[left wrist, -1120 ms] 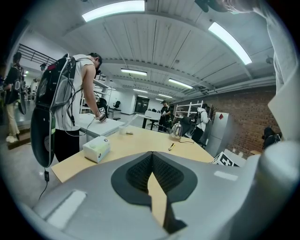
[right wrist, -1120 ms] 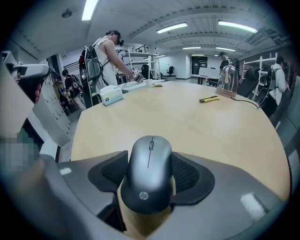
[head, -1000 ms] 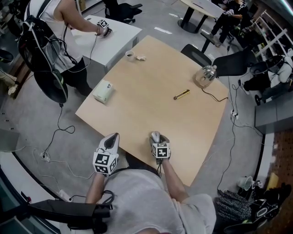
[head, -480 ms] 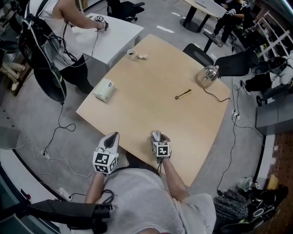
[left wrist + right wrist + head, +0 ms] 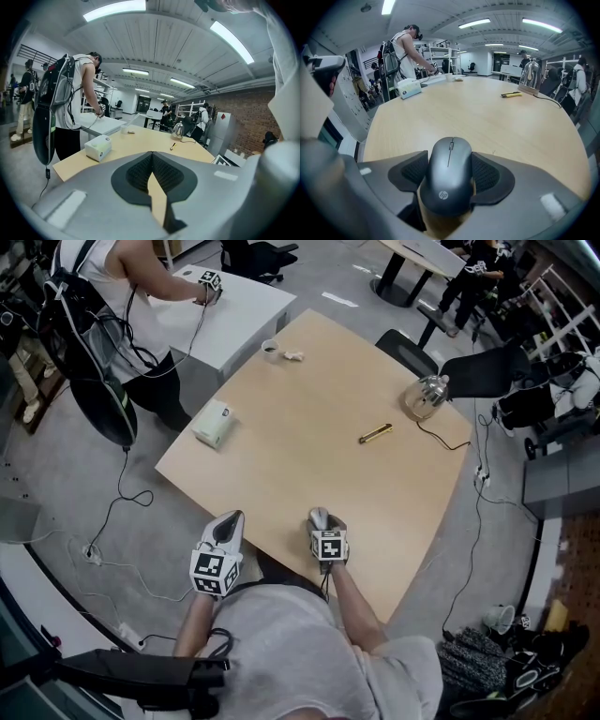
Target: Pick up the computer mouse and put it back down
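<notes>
Grippers at the near edge of the table (image 5: 309,442): left gripper (image 5: 229,520) idled beside it, jaws closed on nothing, while right gripper (image 5: 322,523) clasped the computer mouse (image 5: 449,174) by its flanks, long axis running straight out between the pads.

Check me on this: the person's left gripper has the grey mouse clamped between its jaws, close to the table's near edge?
Not the left. The right gripper has the grey mouse clamped between its jaws, close to the table's near edge, as the right gripper view shows. The left gripper is shut on nothing.
</notes>
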Demonstrator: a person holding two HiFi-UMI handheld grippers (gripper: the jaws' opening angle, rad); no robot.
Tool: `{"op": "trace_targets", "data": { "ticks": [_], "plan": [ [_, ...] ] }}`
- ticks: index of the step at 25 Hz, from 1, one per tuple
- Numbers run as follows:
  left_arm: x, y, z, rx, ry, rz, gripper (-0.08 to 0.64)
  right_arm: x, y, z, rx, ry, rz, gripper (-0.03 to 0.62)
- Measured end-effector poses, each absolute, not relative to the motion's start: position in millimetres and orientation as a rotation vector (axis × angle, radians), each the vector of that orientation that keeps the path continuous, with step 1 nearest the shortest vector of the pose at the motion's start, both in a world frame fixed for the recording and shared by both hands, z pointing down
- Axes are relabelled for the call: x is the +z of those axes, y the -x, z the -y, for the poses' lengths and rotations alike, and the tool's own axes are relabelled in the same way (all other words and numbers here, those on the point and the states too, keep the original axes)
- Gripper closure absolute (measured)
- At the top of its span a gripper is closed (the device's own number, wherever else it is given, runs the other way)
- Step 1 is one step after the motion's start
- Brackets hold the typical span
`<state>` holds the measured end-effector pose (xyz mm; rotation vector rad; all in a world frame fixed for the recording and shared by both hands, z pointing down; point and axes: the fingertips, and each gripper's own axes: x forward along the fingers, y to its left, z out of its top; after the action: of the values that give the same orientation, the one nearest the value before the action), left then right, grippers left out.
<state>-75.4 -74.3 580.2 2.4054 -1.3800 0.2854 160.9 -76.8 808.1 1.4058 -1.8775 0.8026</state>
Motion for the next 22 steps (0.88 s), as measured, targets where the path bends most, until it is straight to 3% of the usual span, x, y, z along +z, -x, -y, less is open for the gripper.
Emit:
{"op": "trace_targets", "data": {
  "ticks": [22],
  "plan": [
    [584.6,70.8,68.5,0.299,-2.416,1.359,0.541,809.2,-162.0,78.8,0.794,-1.444,1.896,0.287]
  ]
}}
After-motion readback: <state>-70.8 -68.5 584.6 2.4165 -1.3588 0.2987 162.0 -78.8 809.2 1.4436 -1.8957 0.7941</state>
